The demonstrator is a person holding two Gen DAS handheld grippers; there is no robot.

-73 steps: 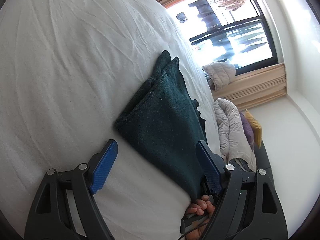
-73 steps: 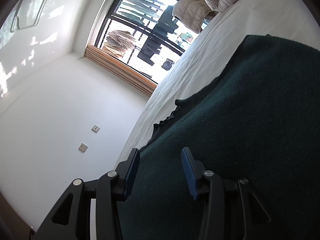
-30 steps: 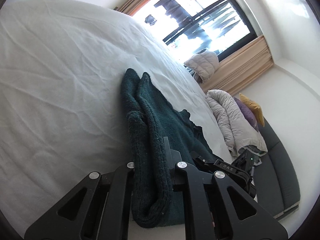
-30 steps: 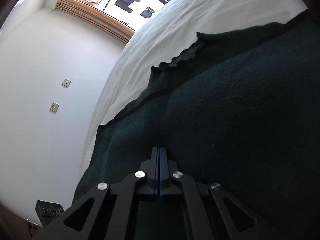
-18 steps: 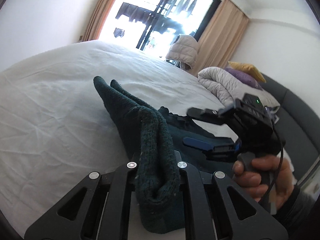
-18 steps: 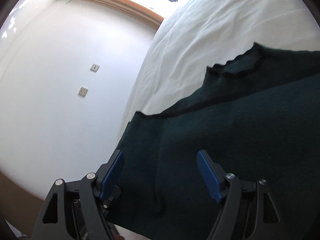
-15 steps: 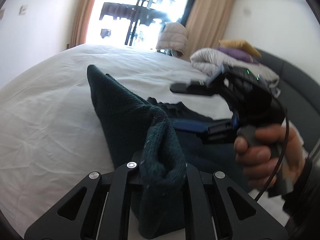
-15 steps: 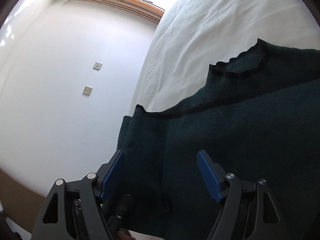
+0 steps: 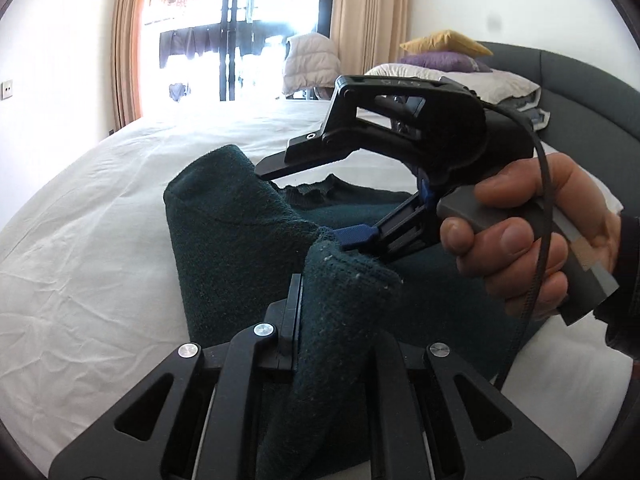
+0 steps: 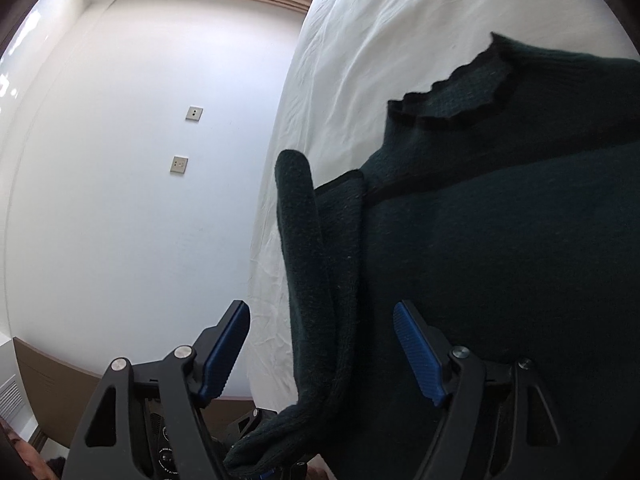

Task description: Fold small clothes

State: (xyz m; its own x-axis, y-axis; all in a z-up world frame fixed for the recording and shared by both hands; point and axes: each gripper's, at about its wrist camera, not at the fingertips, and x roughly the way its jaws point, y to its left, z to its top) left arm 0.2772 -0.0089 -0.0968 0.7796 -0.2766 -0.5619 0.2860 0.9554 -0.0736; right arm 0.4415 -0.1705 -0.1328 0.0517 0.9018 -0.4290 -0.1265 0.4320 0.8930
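A dark green knitted sweater point(image 9: 240, 232) lies on the white bed point(image 9: 80, 260), its frilled collar point(image 10: 456, 100) toward the far side. My left gripper point(image 9: 320, 304) is shut on a folded edge of the sweater and holds it raised off the bed. My right gripper point(image 10: 320, 344) is open, with its blue pads on either side of the lifted fold point(image 10: 316, 280). In the left wrist view the right gripper point(image 9: 312, 204) shows just beyond the raised fold, held by a hand.
A window with tan curtains point(image 9: 360, 20) is at the back. A padded jacket point(image 9: 308, 64) and pillows with bedding point(image 9: 452, 64) lie by the dark grey headboard point(image 9: 580, 92). A white wall with two sockets point(image 10: 180, 164) is left of the bed.
My left gripper closed on the sweater's edge and lifted it. My right gripper opened from shut and moved around the raised fold.
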